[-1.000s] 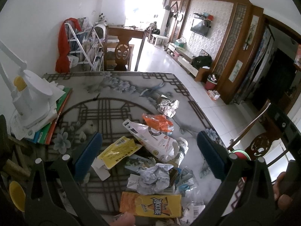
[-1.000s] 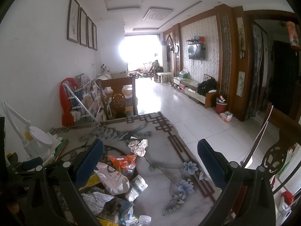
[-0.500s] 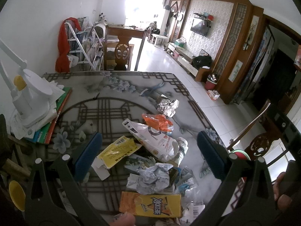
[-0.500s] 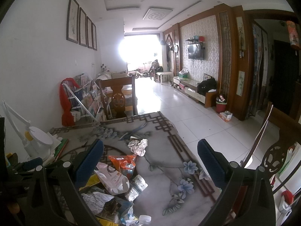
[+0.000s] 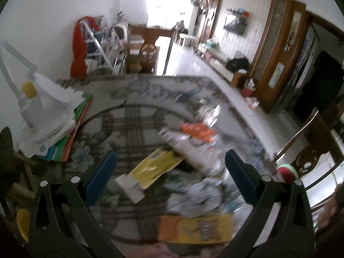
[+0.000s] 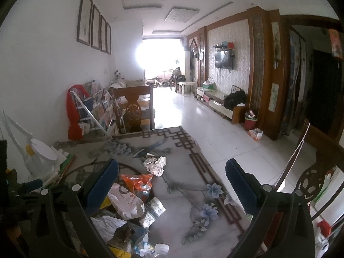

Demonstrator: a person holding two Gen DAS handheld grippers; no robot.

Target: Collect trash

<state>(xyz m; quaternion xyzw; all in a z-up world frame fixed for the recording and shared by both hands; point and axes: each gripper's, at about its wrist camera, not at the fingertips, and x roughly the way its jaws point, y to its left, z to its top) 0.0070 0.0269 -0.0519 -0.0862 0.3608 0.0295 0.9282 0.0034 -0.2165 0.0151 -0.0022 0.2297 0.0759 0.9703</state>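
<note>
Trash lies heaped on the patterned table (image 5: 133, 126). The blurred left wrist view shows a yellow wrapper (image 5: 158, 167), an orange bag (image 5: 196, 130), a white pouch (image 5: 189, 148), crumpled paper (image 5: 197, 195) and an orange-yellow box (image 5: 195, 229). My left gripper (image 5: 171, 176) hangs open above this heap, holding nothing. In the right wrist view I see crumpled foil (image 6: 155, 165), the orange bag (image 6: 137, 182), the white pouch (image 6: 125, 203) and crumpled paper (image 6: 108, 224). My right gripper (image 6: 172, 182) is open above the table, to the right of the heap.
A white desk lamp (image 5: 32, 105) stands on stacked books (image 5: 66, 137) at the table's left. A wooden chair (image 6: 133, 109) and a rack with a red cloth (image 6: 74, 111) sit beyond the far edge. Another chair (image 6: 309, 180) is at the right. White tiled floor (image 6: 215, 129) runs right of the table.
The left wrist view has gone blurred and the heap sits slightly lower in it, so the left gripper is moving. The right gripper's view is almost unchanged. Both stay open.
</note>
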